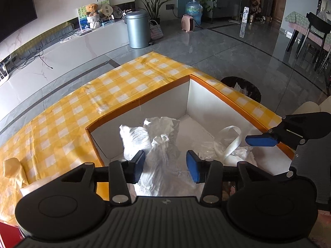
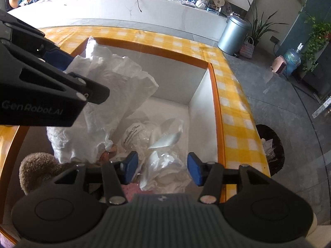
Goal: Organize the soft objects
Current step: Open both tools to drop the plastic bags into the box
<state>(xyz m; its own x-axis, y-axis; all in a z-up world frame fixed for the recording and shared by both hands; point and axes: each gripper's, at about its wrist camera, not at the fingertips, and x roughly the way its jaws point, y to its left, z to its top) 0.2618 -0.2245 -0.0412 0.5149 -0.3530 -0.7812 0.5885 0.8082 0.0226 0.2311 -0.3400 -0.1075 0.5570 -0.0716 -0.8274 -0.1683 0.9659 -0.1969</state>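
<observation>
Both grippers over the box [image 2: 213, 86]: left gripper [image 1: 165, 163] spread wide around the white cloth [image 1: 159, 148] inside it (no bite), right gripper [image 2: 163, 168] wide above a clear bag [image 2: 165, 144] beside the cloth. Next, likely: close, tuck down.

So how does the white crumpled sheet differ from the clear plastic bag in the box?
The white crumpled sheet is opaque; the clear plastic bag is see-through. The sheet is larger and stands up to the box rim, between the left hand-held gripper fingers. The bag lies low on the floor, below the open right hand-held gripper. Both are soft, wrinkled and inside the box.
</observation>
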